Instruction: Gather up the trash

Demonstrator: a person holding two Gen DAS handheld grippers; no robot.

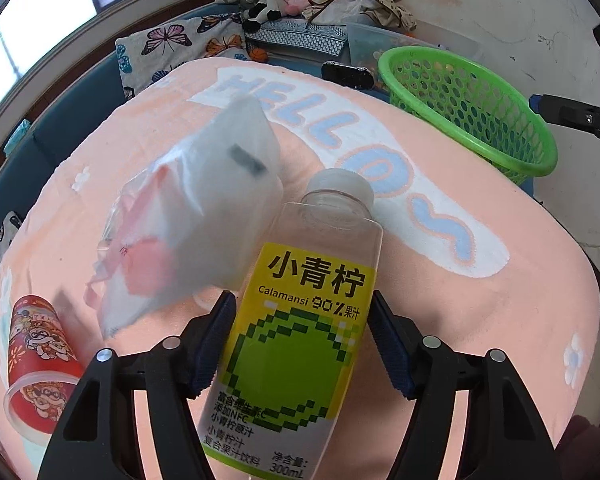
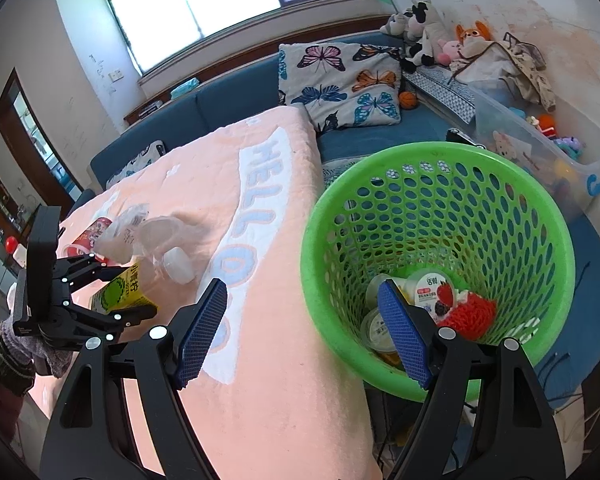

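The juice bottle lay on its side on the peach blanket, its long axis running away from the left gripper, white cap pointing toward the far edge and base nearest the camera. The left gripper's jaws straddled the bottle's labelled body; the left pad looked to be touching it, the right pad stood just clear. A crumpled plastic bag rested just left of the bottle, a red paper cup further left. The right gripper hung wide open and empty over the rim of the green basket, which already held small tubs.
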